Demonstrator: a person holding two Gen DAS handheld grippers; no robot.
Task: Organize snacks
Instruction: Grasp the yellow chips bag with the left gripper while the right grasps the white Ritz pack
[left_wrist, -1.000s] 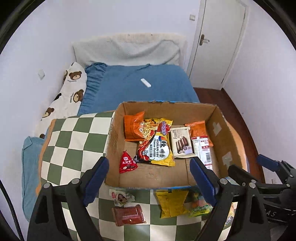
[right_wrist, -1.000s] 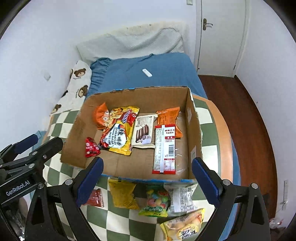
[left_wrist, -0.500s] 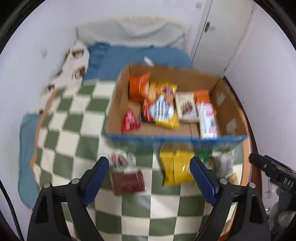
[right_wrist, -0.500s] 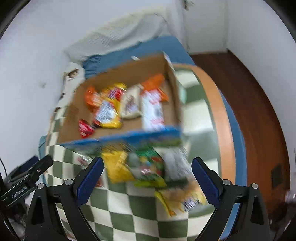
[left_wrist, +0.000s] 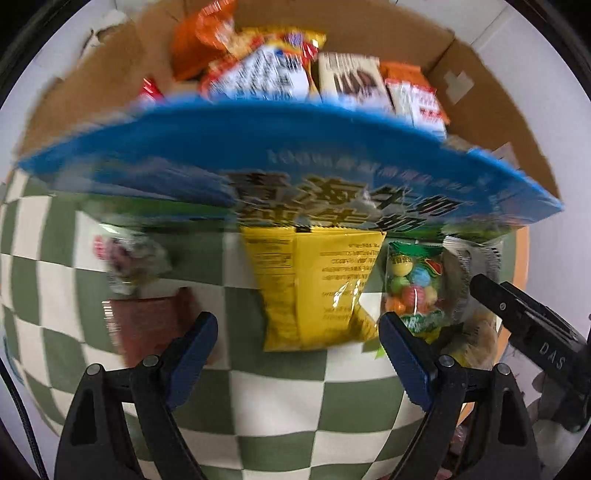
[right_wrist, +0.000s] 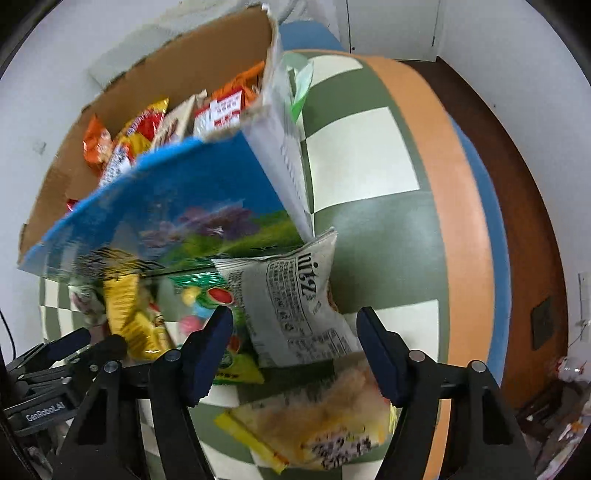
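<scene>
A cardboard box (left_wrist: 295, 158) with a blue printed front holds several snack packs. In front of it, loose snacks lie on the green-and-white checked cloth (left_wrist: 277, 398). My left gripper (left_wrist: 297, 332) is open and points down, with the lower end of a yellow bag (left_wrist: 317, 288) between its fingers but not touched. My right gripper (right_wrist: 295, 325) straddles a grey-white printed bag (right_wrist: 295, 306). Its jaws are closing, and the pads stand just off the bag's edges. A candy bag (left_wrist: 413, 288) lies between the two bags.
A dark red packet (left_wrist: 147, 325) and a small white packet (left_wrist: 125, 258) lie left of the yellow bag. A yellow crisp bag (right_wrist: 314, 424) lies under my right gripper. The cloth's orange border (right_wrist: 469, 236) marks the right edge, with wooden floor (right_wrist: 532, 221) beyond it.
Both grippers have dropped and tilted down, from over the box to just above the loose snacks in front of it. The right jaws have narrowed around the grey-white bag.
</scene>
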